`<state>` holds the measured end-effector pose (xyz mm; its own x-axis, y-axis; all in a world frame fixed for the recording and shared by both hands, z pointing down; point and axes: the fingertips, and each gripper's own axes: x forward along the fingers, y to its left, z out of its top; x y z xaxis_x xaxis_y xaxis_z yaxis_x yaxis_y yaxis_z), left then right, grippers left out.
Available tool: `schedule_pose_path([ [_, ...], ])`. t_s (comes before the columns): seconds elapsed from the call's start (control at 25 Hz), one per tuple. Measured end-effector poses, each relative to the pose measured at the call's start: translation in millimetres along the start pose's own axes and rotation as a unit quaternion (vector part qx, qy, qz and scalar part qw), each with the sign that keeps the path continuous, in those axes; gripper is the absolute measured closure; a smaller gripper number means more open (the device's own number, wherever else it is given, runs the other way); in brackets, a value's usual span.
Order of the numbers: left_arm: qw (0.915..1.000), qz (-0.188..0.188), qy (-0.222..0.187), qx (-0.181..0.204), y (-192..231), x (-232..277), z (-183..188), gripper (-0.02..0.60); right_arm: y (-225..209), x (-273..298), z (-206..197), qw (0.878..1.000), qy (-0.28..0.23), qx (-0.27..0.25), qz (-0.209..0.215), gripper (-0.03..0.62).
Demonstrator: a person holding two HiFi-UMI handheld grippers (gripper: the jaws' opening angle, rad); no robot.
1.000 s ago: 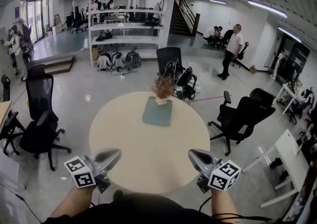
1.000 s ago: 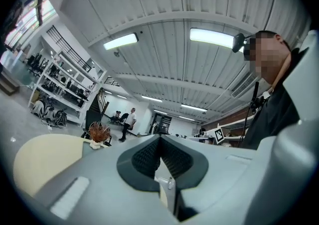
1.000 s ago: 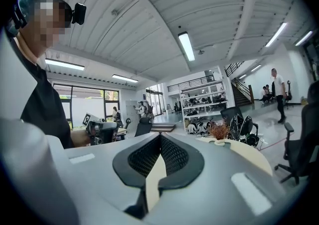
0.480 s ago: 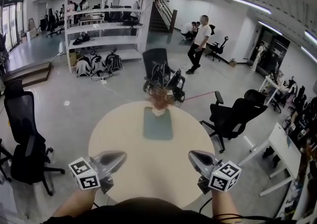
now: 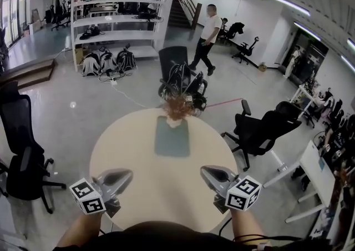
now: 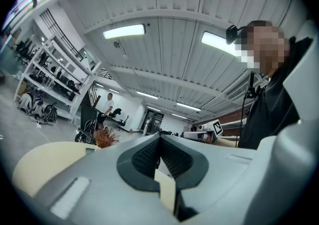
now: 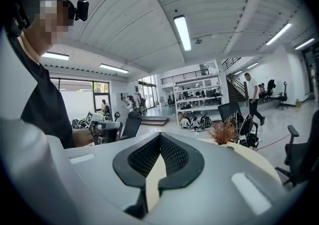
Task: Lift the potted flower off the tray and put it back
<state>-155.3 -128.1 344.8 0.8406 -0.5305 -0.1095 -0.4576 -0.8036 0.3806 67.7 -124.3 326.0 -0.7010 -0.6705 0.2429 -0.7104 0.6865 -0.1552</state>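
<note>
The potted flower point(image 5: 177, 108), a rusty-brown tuft in a small pale pot, stands at the far end of a grey-green tray point(image 5: 172, 139) on a round beige table point(image 5: 138, 161). Both grippers hover over the table's near edge, well short of the tray. My left gripper point(image 5: 130, 173) is shut with nothing in it, and so is my right gripper point(image 5: 204, 170). In the left gripper view the flower point(image 6: 104, 137) shows far off to the left of the shut left gripper point(image 6: 159, 139). The right gripper view has the flower point(image 7: 223, 132) to the right of the shut right gripper point(image 7: 160, 139).
Black office chairs stand to the right of the table point(image 5: 260, 130), behind it point(image 5: 177, 75) and at the left point(image 5: 22, 161). A person point(image 5: 206, 36) walks across the floor beyond. White shelving point(image 5: 116, 16) lines the back; a white desk point(image 5: 321, 172) is at right.
The table and tray have come nearer in the head view, and both grippers, still shut, have shifted a little left. The walking person in the background has moved left.
</note>
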Motion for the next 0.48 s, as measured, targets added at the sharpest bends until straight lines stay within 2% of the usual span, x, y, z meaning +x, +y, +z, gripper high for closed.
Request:
schedule_pose_path([
  [0.16, 0.9992, 0.032, -0.003, -0.022, -10.8, 25.3, -16.8, 0.583, -29.8, -2.5, -12.7, 0.999, 0.016, 0.006, 0.034, 0.579],
  [0.32, 0.9978, 0.062, 0.013, -0.019, -19.3, 44.0, -29.5, 0.583, -55.4, -4.3, -15.0, 0.998, 0.009, 0.012, 0.059, 0.579],
  [0.48, 0.9971, 0.068, 0.032, -0.014, -15.8, 61.3, -32.3, 0.582, -69.7, -3.2, -13.5, 0.998, 0.001, 0.014, 0.064, 0.579],
])
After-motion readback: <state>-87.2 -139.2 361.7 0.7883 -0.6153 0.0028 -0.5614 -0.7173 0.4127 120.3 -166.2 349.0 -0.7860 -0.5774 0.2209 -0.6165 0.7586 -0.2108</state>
